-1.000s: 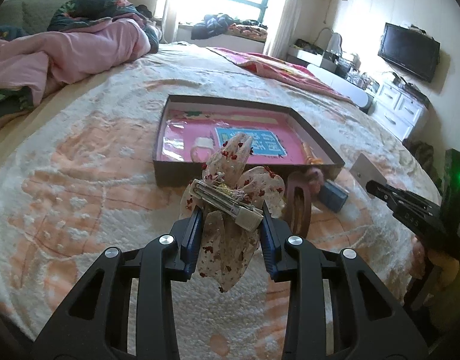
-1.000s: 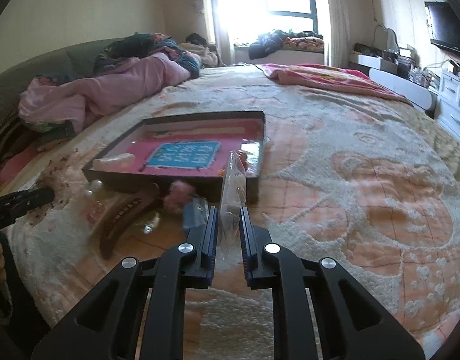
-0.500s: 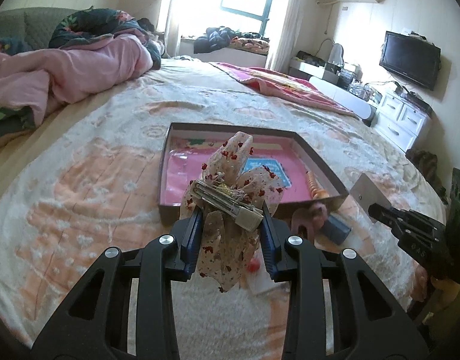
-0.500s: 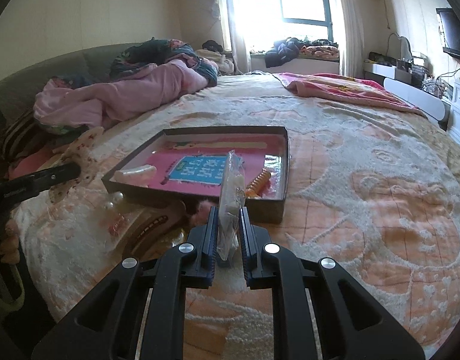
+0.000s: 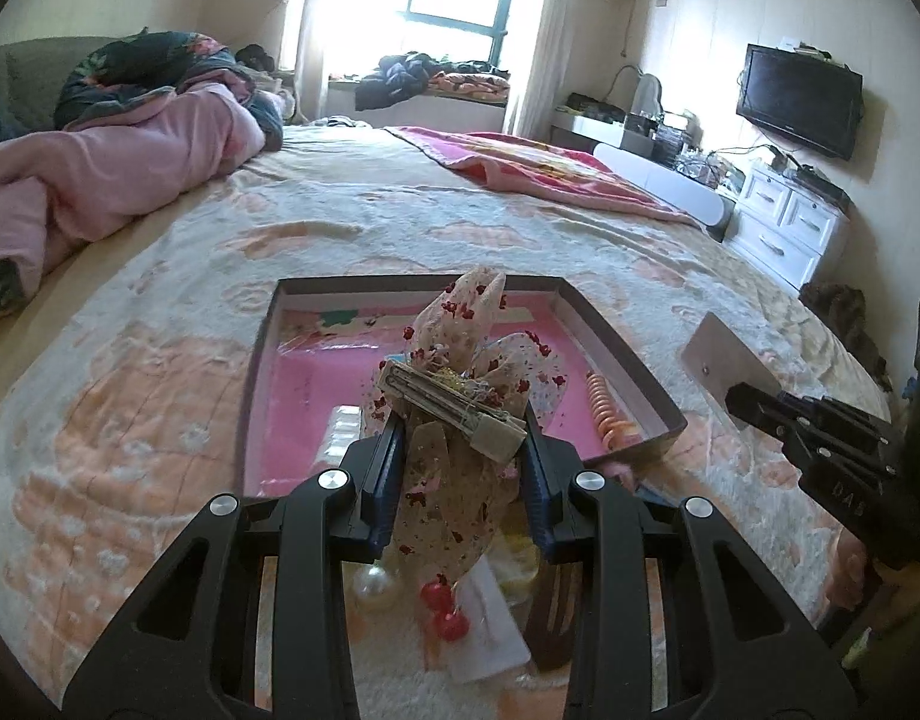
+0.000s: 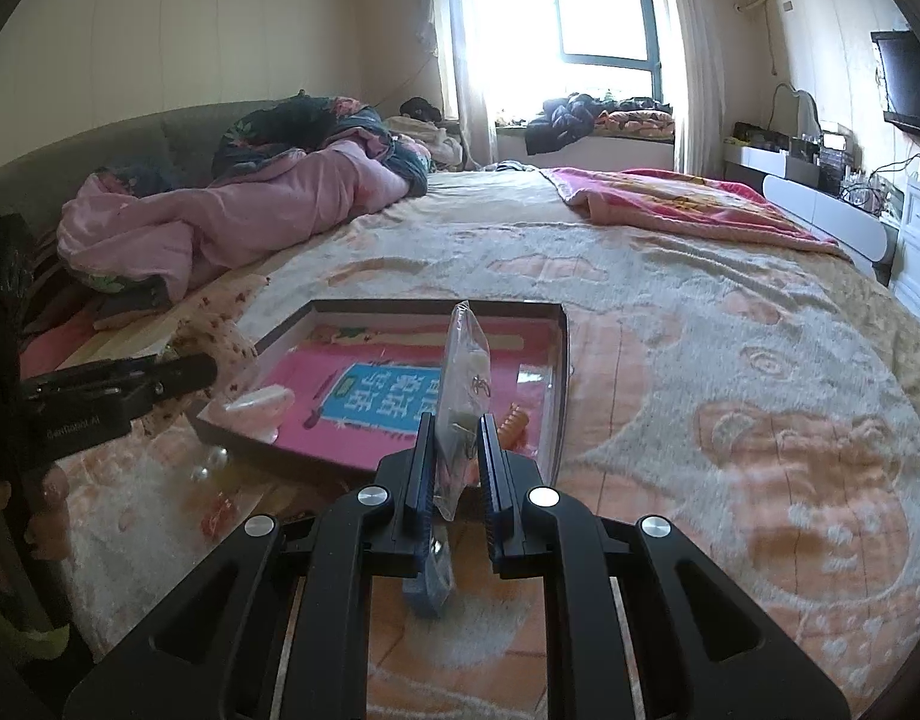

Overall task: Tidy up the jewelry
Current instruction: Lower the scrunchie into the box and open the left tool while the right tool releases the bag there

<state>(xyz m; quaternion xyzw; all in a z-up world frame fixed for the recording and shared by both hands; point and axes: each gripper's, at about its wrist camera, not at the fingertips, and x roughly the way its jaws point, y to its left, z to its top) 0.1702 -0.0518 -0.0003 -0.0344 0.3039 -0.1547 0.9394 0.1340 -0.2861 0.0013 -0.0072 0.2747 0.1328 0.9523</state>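
Note:
My left gripper (image 5: 460, 438) is shut on a floral bow hair clip (image 5: 460, 384) with a metal clasp, held above the near edge of a shallow box (image 5: 262, 360) with a pink lining. My right gripper (image 6: 454, 450) is shut on a small clear plastic bag (image 6: 463, 372) with a little metal piece inside, held upright over the box's near right part (image 6: 565, 360). In the box lie an orange spiral hair tie (image 5: 604, 408), a white strip (image 5: 340, 429) and a blue card (image 6: 382, 396). The right gripper also shows in the left wrist view (image 5: 730, 372).
Below the left gripper on the bedspread lie a pearl bead (image 5: 373, 585), red cherry beads (image 5: 439, 606) and a dark hair claw (image 5: 550, 618). A blue item (image 6: 427, 585) lies under the right gripper. A pink quilt (image 5: 112, 174) is piled at the far left.
Both grippers have risen and moved forward over the box with their items still held. The box now looks closer and lower in both views.

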